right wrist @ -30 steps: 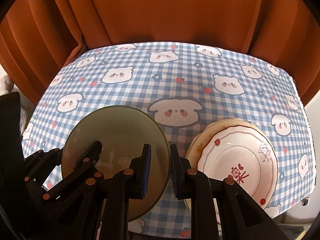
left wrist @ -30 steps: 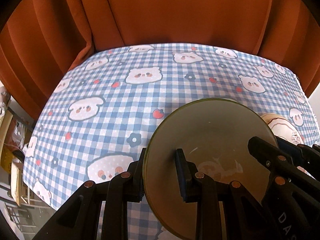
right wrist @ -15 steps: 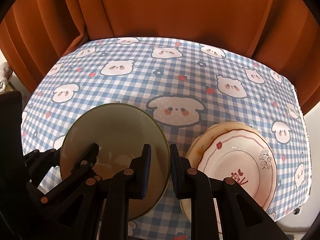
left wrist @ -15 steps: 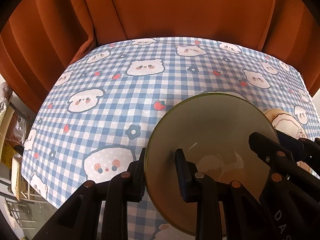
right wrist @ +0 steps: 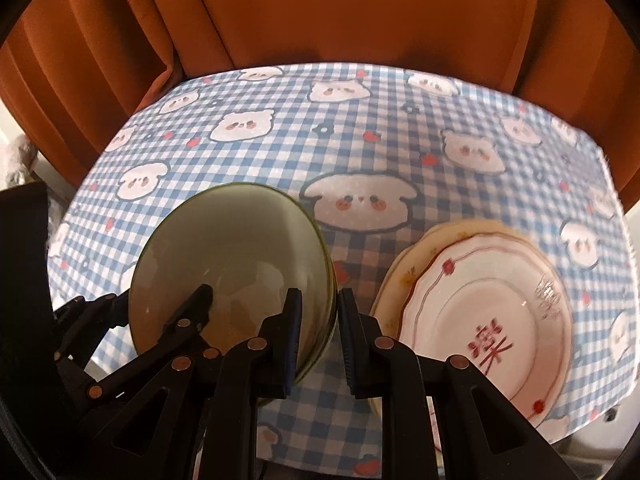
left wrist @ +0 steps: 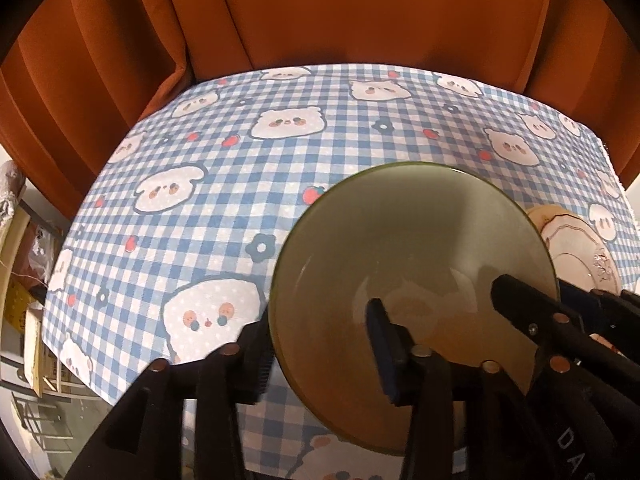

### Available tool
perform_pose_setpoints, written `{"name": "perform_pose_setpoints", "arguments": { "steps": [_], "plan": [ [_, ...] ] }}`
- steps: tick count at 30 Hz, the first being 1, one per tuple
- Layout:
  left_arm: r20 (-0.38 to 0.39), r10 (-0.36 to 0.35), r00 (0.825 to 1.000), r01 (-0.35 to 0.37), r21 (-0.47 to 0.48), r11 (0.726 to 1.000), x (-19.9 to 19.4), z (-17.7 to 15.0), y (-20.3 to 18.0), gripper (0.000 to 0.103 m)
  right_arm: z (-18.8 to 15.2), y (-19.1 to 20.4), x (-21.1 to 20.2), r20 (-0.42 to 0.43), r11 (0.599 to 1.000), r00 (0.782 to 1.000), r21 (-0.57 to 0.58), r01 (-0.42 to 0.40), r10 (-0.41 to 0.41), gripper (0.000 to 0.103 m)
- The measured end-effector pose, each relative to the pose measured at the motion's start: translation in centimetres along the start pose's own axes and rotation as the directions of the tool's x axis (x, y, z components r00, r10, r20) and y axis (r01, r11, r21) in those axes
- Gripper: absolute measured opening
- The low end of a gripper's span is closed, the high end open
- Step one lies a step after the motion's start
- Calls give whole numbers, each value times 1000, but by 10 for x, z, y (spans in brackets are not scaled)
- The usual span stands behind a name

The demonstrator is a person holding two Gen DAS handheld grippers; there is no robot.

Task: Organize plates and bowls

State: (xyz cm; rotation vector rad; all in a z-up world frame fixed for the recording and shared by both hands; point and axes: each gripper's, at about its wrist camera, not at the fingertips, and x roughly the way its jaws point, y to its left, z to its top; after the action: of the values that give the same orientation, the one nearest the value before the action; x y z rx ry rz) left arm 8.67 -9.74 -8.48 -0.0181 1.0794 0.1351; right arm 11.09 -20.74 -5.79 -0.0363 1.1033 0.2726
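The left claw (left wrist: 320,344) has just been opening around the green bowl (left wrist: 412,248) rim; the right claw (right wrist: 318,336) grips its opposite rim. Back away gently, avoiding tipping.

I saw an olive-green bowl (left wrist: 416,264) with a darker green rim between my black left gripper (left wrist: 320,344) fingers. Under it lay a blue-and-white gingham tablecloth (left wrist: 240,184) printed with white bear faces, red strawberries and navy flowers. Right of my black right gripper (right wrist: 318,336) sat a white plate (right wrist: 492,312) with red line and red flower, on a cream plate (right wrist: 404,276). Behind hung a rust-orange curtain (right wrist: 320,12).
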Motion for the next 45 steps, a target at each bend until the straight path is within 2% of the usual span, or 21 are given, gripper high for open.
{"name": "perform_pose_setpoints", "arguments": {
  "steps": [4, 6, 8, 10, 16, 21, 23, 28, 31, 34, 40, 45],
  "plan": [
    [8, -31, 999, 31, -3, 1000, -4, 1, 1, 67, 0, -5, -3, 0, 1000, 1000, 16, -26, 26, 28],
    [6, -37, 999, 37, -9, 999, -5, 2, 3, 72, 0, -7, -5, 9, 999, 1000, 24, -24, 23, 36],
    [2, -58, 998, 58, -22, 998, -5, 3, 5, 78, 1, -12, -6, 17, 999, 1000, 47, -4, 3, 59],
    [5, -80, 997, 80, -28, 996, -6, 3, 7, 79, 1, -19, -7, 24, 997, 1000, 71, -11, 9, 72],
    [7, -107, 994, 107, 1, 994, -2, 9, 6, 82, 3, -27, -1, 11, 991, 1000, 131, -29, 28, 73],
    [-23, -177, 984, 177, -13, 984, 11, 16, 11, 81, 7, -31, 8, -34, 977, 998, 207, -54, 62, 73],
    [-39, -208, 977, 208, -19, 978, 16, 18, 12, 79, 8, -32, 9, -34, 971, 997, 231, -60, 69, 73],
    [-121, -242, 963, 239, -41, 970, 33, 18, 18, 59, 13, -23, 15, -59, 970, 996, 238, -56, 72, 73],
    [-126, -284, 950, 280, -51, 959, 37, 18, 21, 57, 14, -17, 21, -85, 971, 994, 234, -43, 64, 73],
    [-127, -293, 948, 290, -35, 956, 36, 17, 20, 56, 14, -14, 24, -95, 971, 994, 238, -24, 48, 73],
    [-140, -307, 941, 309, -10, 951, 37, 20, 20, 52, 13, -17, 39, -125, 947, 982, 308, -94, 138, 73],
    [-142, -286, 948, 291, 16, 956, 36, 20, 18, 52, 11, -15, 45, -111, 932, 977, 338, -134, 181, 70]
  ]
}}
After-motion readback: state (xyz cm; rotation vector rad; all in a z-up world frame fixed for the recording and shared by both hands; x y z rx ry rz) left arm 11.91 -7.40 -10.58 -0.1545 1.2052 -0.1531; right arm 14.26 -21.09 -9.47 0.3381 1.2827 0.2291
